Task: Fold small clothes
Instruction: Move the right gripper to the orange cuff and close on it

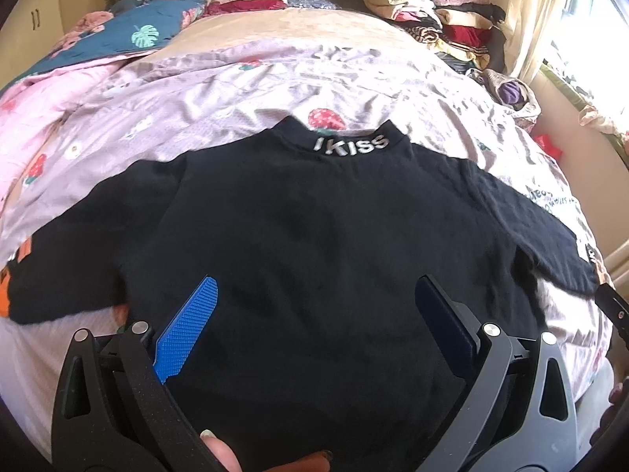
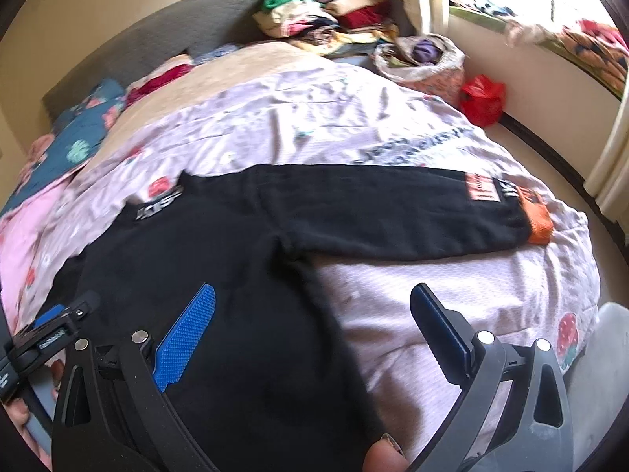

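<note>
Black sweater (image 1: 314, 236) lies flat, seemingly untouched, beneath both gaping grippers (image 1: 314, 303) (image 2: 314, 306).

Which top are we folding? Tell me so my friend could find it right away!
Look at the big bed with the pink strawberry quilt. Spread flat on the near part lies the black top, sleeves stretched out to both sides. It is the only black thing lying open, with silver letters on its collar and an orange cuff, unlike the folded pile of clothes by the headboard.
</note>
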A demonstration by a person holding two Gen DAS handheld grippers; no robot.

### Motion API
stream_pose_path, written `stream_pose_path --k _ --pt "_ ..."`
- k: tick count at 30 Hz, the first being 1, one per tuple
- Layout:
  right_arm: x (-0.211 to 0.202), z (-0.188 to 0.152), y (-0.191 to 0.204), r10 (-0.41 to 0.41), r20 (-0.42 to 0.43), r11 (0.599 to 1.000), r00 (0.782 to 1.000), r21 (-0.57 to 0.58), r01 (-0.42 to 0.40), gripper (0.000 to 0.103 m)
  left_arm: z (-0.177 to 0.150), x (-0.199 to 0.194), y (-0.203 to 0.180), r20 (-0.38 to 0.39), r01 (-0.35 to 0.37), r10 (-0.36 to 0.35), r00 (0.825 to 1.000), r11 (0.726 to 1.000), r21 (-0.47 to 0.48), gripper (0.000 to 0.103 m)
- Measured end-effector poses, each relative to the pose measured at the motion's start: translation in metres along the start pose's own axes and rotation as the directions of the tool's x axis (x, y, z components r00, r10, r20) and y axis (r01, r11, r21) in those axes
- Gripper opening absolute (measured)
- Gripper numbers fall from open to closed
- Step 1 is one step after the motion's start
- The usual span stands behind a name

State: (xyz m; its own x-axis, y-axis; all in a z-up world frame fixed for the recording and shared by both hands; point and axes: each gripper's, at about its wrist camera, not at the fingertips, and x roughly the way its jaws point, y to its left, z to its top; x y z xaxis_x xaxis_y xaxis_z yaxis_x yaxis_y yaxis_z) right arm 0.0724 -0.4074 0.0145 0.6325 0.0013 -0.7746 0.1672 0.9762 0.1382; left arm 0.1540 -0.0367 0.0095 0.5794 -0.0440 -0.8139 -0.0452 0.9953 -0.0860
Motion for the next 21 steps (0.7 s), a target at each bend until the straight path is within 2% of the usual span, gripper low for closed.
stream_pose_path --k 12,17,21 --pt "0.032 0.024 -0.085 -0.090 -0.017 0.975 0.996 0.200 0.092 0.099 0.028 0.030 -0.043 -0.026 0.043 -0.041 0.999 0.998 0.050 0.095" --pt "0.050 0.028 -0.121 -0.119 -0.044 0.949 0.992 0.288 0.126 0.099 0.031 0.047 -0.064 -0.047 0.052 -0.048 0.998 0.995 0.081 0.095" --pt "0.065 0.028 -0.151 -0.106 -0.065 0.920 0.992 0.371 0.123 0.098 0.032 0.059 -0.078 -0.064 0.078 -0.072 0.995 0.992 0.103 0.095"
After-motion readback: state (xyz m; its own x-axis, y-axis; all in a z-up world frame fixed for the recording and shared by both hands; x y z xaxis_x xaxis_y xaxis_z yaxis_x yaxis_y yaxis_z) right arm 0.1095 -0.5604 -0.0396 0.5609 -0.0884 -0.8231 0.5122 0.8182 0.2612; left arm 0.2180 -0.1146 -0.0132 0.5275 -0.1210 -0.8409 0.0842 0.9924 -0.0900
